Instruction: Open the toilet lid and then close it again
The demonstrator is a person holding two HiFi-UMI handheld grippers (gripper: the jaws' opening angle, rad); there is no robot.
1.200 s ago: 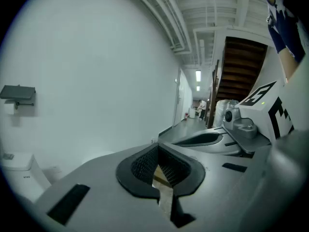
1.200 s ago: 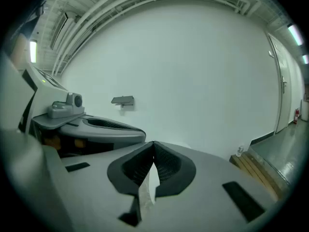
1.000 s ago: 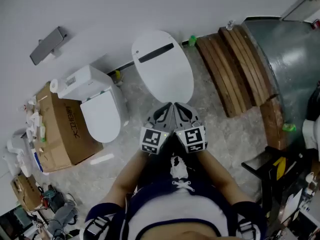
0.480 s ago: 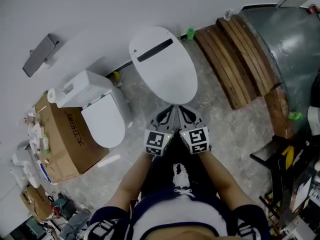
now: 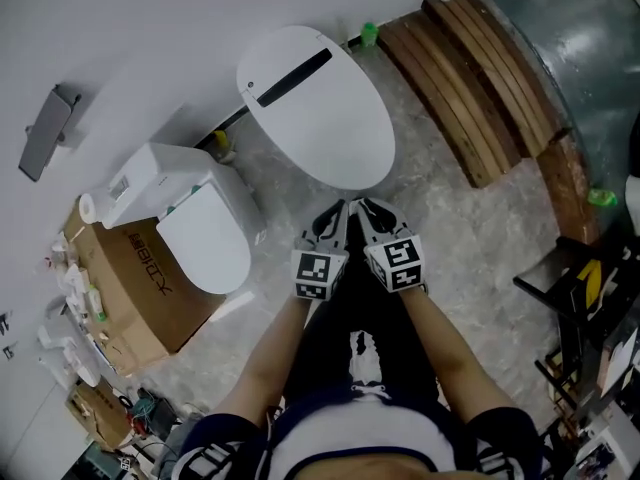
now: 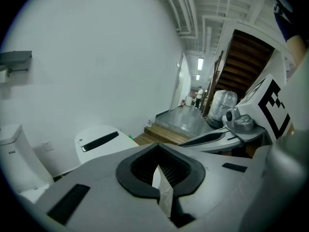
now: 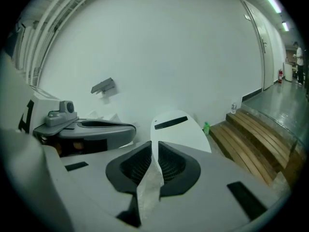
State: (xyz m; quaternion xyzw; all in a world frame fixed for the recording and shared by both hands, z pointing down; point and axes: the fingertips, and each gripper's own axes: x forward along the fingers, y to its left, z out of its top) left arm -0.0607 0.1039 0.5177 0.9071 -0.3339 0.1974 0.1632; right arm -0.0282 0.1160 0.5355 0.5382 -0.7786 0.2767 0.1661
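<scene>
The white toilet (image 5: 315, 108) stands against the wall with its oval lid down and a black bar near the hinge end. Both grippers are held side by side just in front of the lid's front edge, tips apart from it. The left gripper (image 5: 334, 212) is shut with nothing in it, and so is the right gripper (image 5: 367, 208). In the left gripper view the lid (image 6: 101, 141) lies beyond the closed jaws (image 6: 159, 170), with the right gripper (image 6: 227, 134) alongside. The right gripper view shows the lid (image 7: 176, 128) straight ahead of its jaws (image 7: 153, 161).
A second, smaller white toilet (image 5: 195, 228) sits at the left beside a cardboard box (image 5: 130, 278). Wooden steps (image 5: 470, 88) rise at the right of the toilet, with a green bottle (image 5: 368, 33) by the wall. A black stand (image 5: 570, 278) is at the far right.
Both grippers have sunk together towards the floor in front of the lid, staying shut and side by side. The head has shifted, so the toilet sits higher and further left in the picture.
</scene>
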